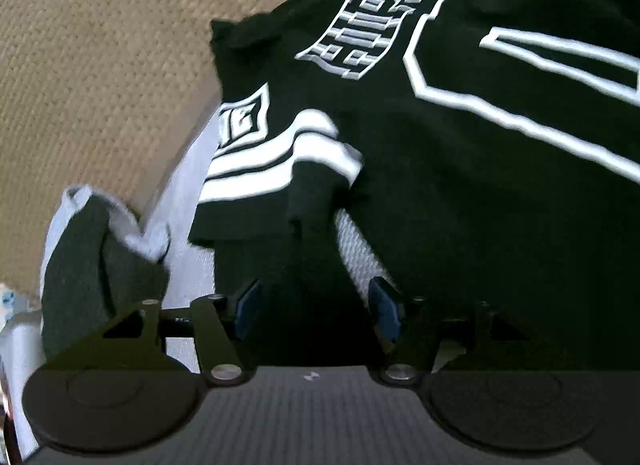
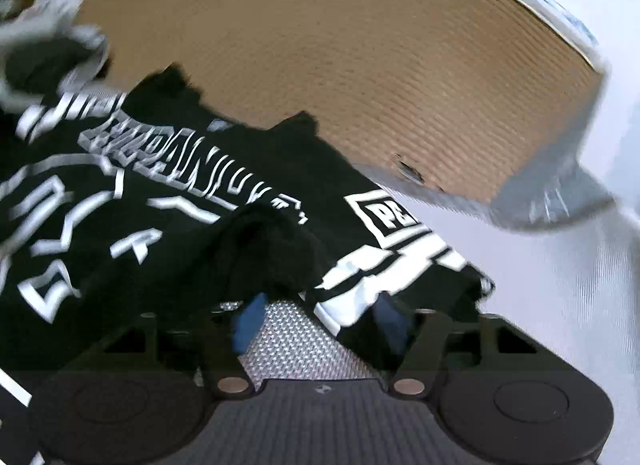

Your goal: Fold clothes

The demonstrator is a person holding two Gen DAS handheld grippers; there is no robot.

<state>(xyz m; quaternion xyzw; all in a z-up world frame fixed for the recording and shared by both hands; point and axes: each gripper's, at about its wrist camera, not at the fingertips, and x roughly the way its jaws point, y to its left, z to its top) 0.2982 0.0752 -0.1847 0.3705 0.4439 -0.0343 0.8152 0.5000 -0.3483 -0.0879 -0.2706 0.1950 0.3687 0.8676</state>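
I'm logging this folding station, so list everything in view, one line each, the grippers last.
jersey: one, black with white lettering and striped sleeves, spread on the white surface.
white surface: one, under the jersey.
woven mat: one, tan, beyond the jersey.
dark cloth: one, dark with a pale edge, left of the jersey; too blurred to identify.
left gripper: one, black with blue pads, jaws apart over the jersey's edge; grip unclear.
right gripper: one, black with blue pads, jaws apart at a striped sleeve; grip unclear.
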